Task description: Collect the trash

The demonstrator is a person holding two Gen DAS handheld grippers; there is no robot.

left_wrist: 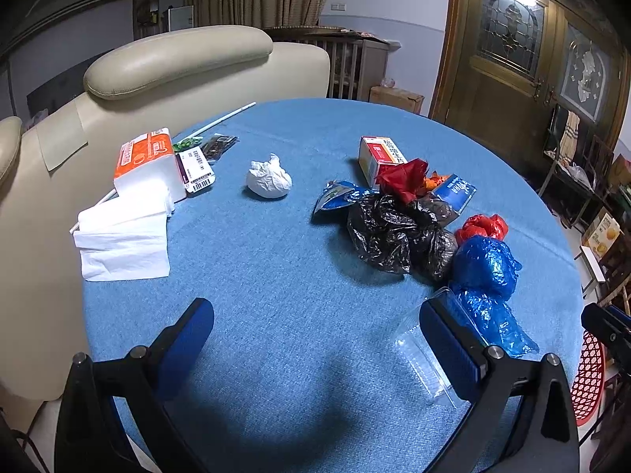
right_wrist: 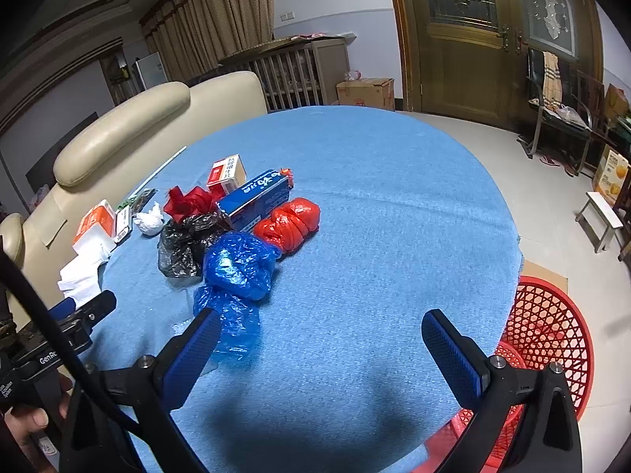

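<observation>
On the round table w/ the blue cloth (left_wrist: 276, 276), the trash sits in a loose heap right of centre: a black plastic bag (left_wrist: 388, 232), a blue plastic bag (left_wrist: 487, 272) just beside it, a red knotted bag (right_wrist: 290, 222), a blue carton (right_wrist: 256, 199), a red-and-white box (left_wrist: 378, 155) and a red crumpled wrapper (left_wrist: 406, 175). A clear plastic tray (left_wrist: 424, 358) lies at the near end of the heap, partly behind the left gripper's right-hand finger. A crumpled white tissue (left_wrist: 269, 179) sits apart, toward the tissue pack (left_wrist: 148, 161) and loose sheets (left_wrist: 124, 242) on the far-left side.

The left gripper (left_wrist: 317, 335) hangs over bare cloth, jaws spread wide, nothing between them. The right gripper (right_wrist: 321, 349) is likewise released and empty, w/ the blue bag's tail touching or just behind its left finger; cannot tell which. The red mesh basket (right_wrist: 552, 339) stands on the floor just past the table edge, on the right gripper's side, prob. the bin.

Step in hand looks like the first pick; no trash is visible in the basket yet. Best done: the right gripper takes the blue bag, nearest to it and to the basket. It should come down over the bunched body, not the thin tail, which would likely slip or stretch. Pinch a gathered fold, lift clear so it doesn't drag the black bag, then release over the basket opening. The left gripper can go for the clear tray or the tissue, approx. in its reach.
</observation>
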